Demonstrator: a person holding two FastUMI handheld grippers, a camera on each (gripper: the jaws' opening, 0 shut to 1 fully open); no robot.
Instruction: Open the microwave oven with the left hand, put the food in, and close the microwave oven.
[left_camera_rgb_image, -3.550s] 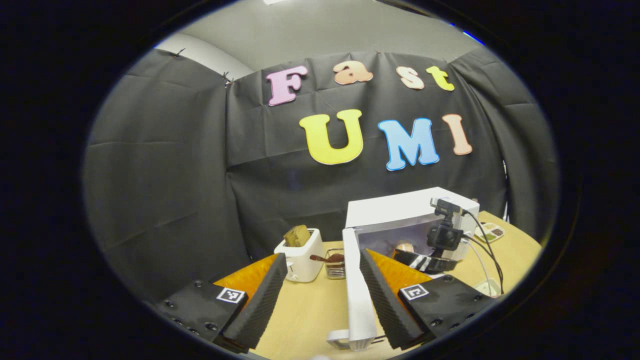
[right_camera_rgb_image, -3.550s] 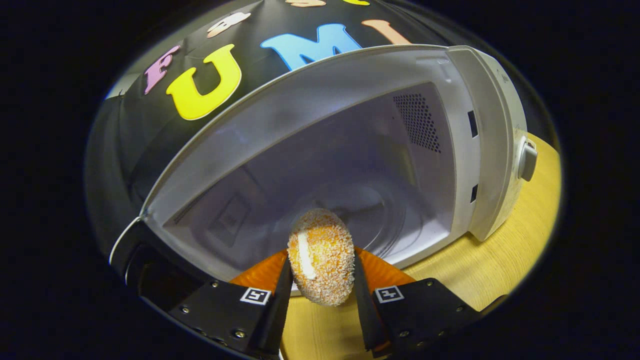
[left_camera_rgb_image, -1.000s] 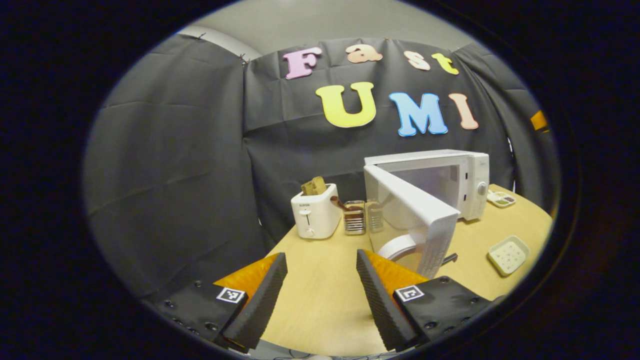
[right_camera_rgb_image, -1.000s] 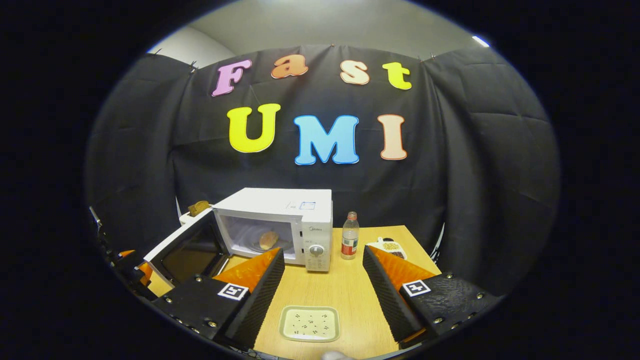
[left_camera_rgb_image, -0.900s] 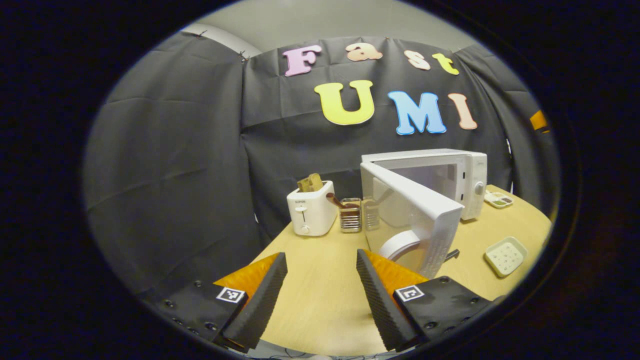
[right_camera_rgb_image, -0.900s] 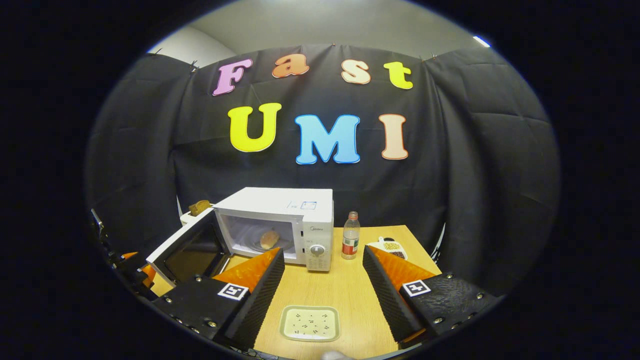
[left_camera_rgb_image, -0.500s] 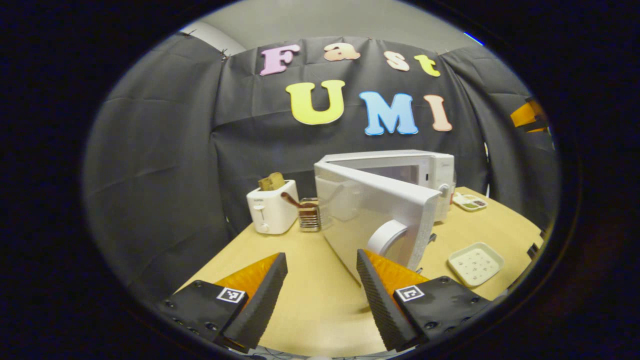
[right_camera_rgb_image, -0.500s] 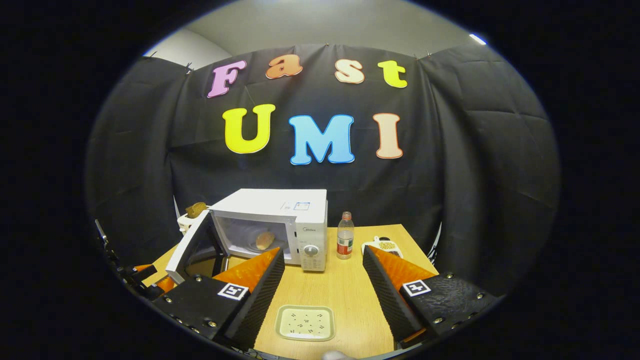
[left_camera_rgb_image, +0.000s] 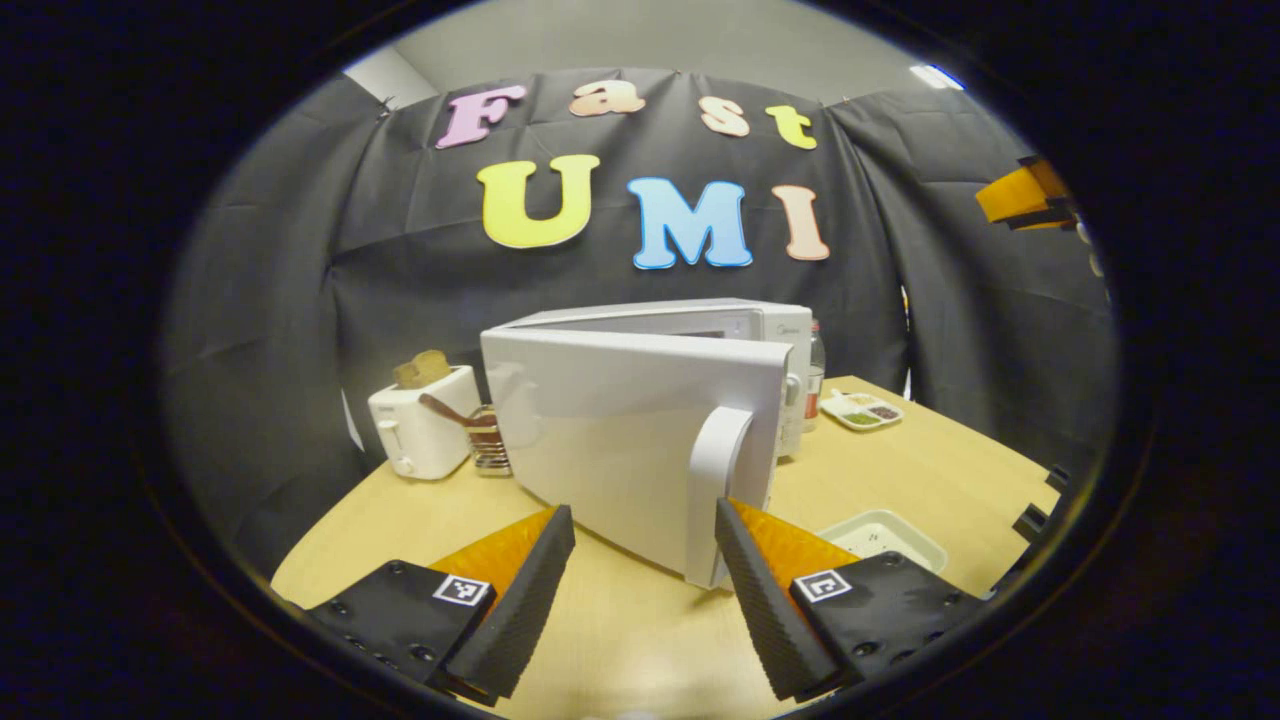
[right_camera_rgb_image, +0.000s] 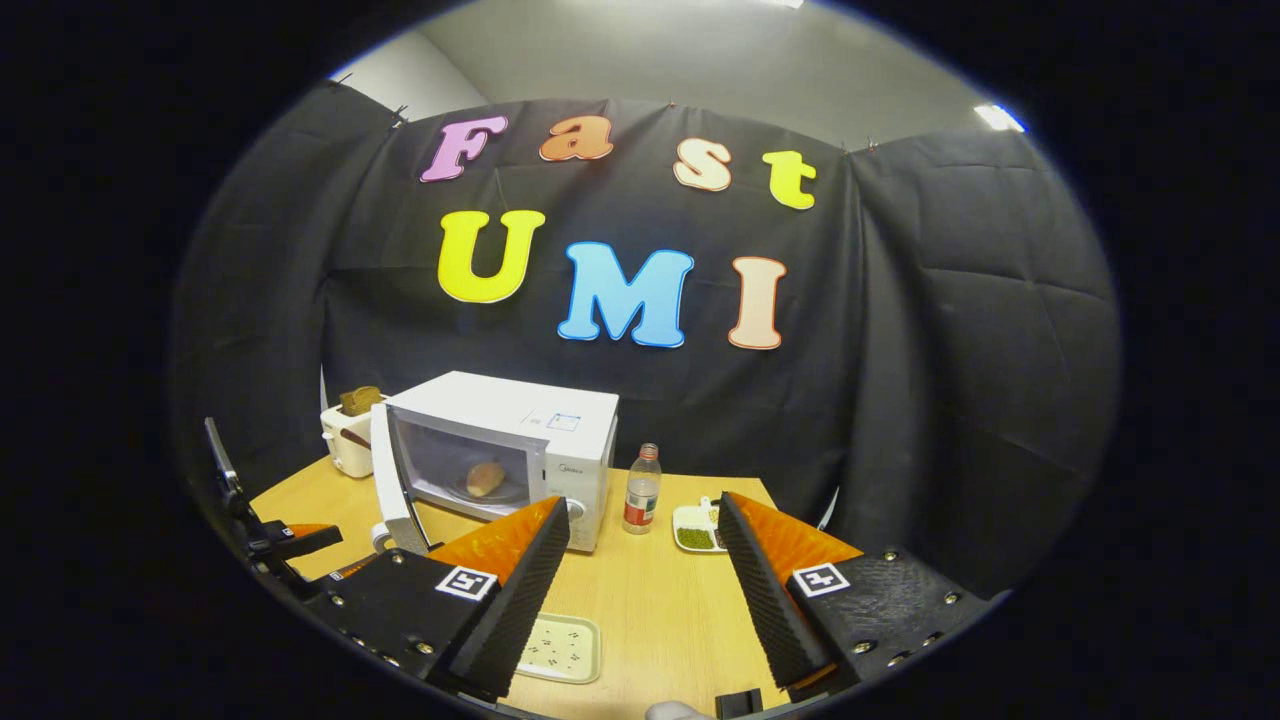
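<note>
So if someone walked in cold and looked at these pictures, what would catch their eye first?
Probably the white microwave in the middle of the wooden table, its door partly open with a browned piece of food inside. In the left gripper view that door looms just ahead of the open left gripper. A toaster holding bread sits to its left.

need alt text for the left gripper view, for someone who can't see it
A white microwave on a wooden table, its door part closed, with the open left gripper right in front of the door handle. To the left stand a toaster with bread and a small metal rack; to the right lie a pale tray and a divided dish.
</note>
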